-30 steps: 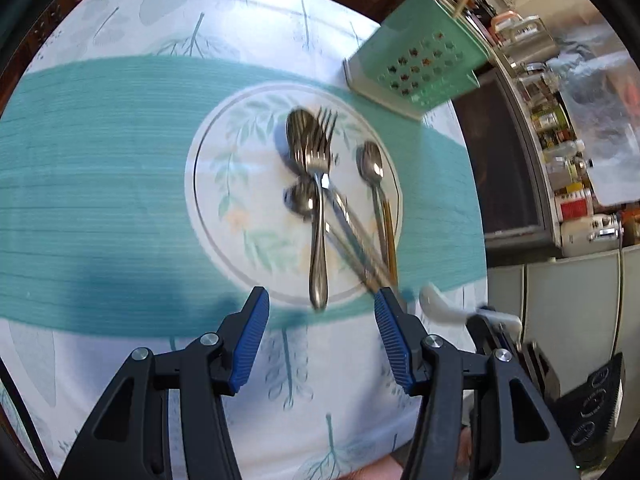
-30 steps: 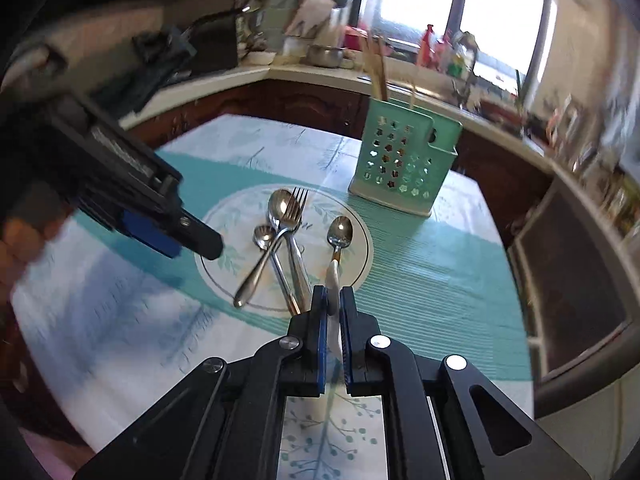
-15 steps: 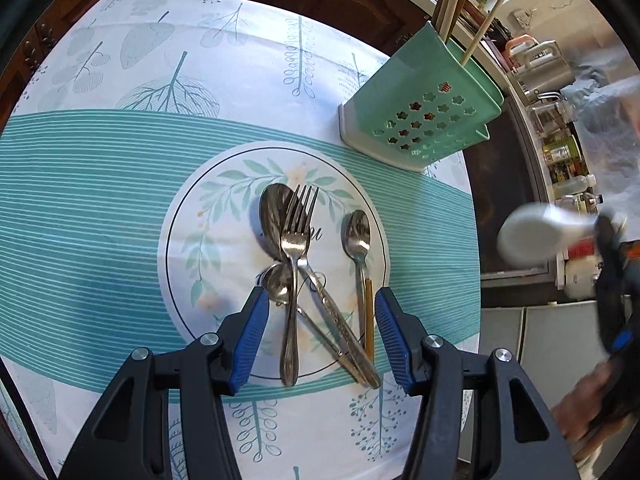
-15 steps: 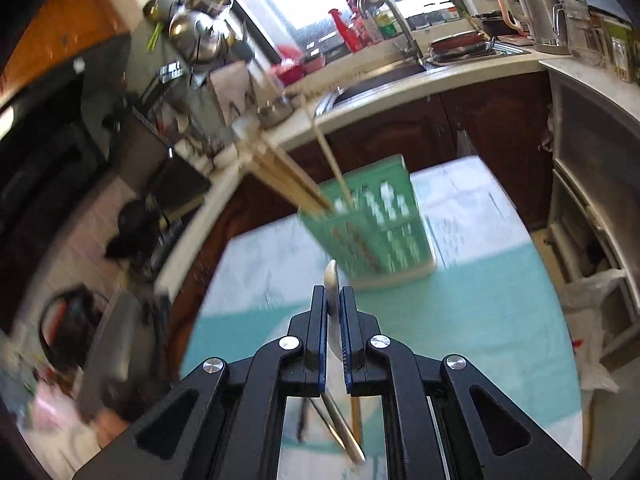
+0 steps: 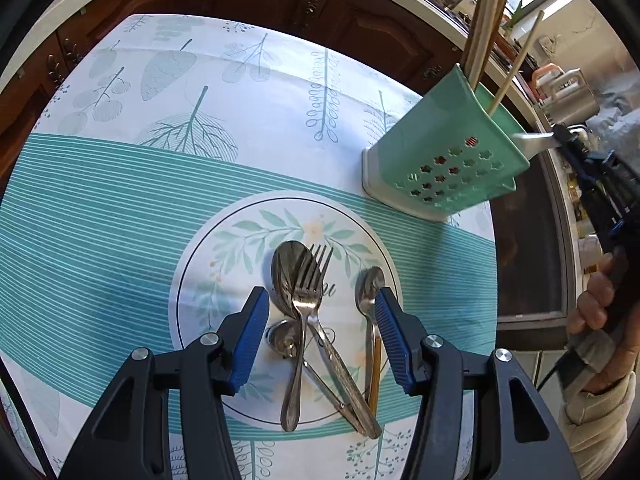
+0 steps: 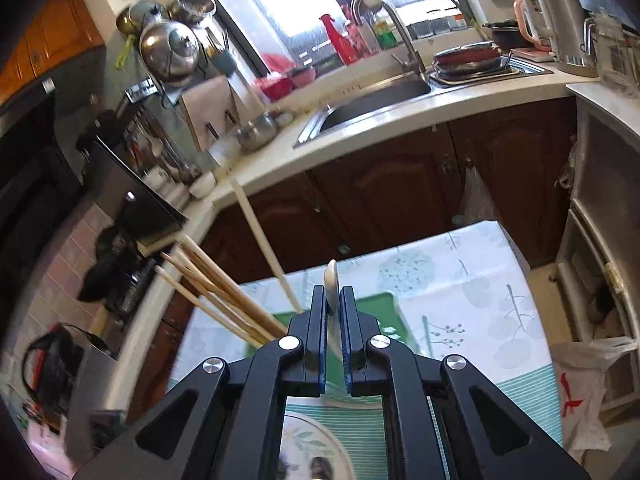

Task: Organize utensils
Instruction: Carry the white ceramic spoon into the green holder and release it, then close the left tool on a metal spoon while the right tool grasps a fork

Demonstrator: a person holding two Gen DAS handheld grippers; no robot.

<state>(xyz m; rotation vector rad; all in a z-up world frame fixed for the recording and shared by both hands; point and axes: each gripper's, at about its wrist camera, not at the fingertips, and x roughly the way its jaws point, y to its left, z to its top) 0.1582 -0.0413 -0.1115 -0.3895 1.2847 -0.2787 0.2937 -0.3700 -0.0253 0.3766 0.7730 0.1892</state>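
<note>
Since a second ago, my right gripper has swung away from the plate and now sits at the green utensil holder, carrying the white spoon with it.

Left wrist view: my left gripper (image 5: 318, 334) hangs released, jaws apart with nothing between the pads, over the lower centre of the frame. Below it lies the round floral plate (image 5: 224, 248) on a teal-striped tablecloth (image 5: 100, 200). On the plate rest a fork (image 5: 306, 320), a large spoon (image 5: 286, 272) partly under the fork, a small spoon (image 5: 282, 338) near the left pad, and a gold-handled spoon (image 5: 370, 292) beside the right pad. At upper right stands the green utensil holder (image 5: 444, 152), with wooden chopsticks (image 5: 486, 20) rising from it. My right gripper (image 5: 560, 140) reaches in from the right edge, clenched on the white spoon (image 5: 534, 144), whose end lies at the holder's top rim. A hand (image 5: 600, 308) grips that tool at right.

Right wrist view: the right gripper (image 6: 333, 300) fills the lower centre, pads pressed on the white spoon (image 6: 331, 280), which sticks up between them. Behind the fingers, at centre, shows part of the green holder (image 6: 384, 308), with the chopsticks (image 6: 224, 296) fanning to the left. A kitchen counter with a sink (image 6: 376, 100) crosses the upper frame.
</note>
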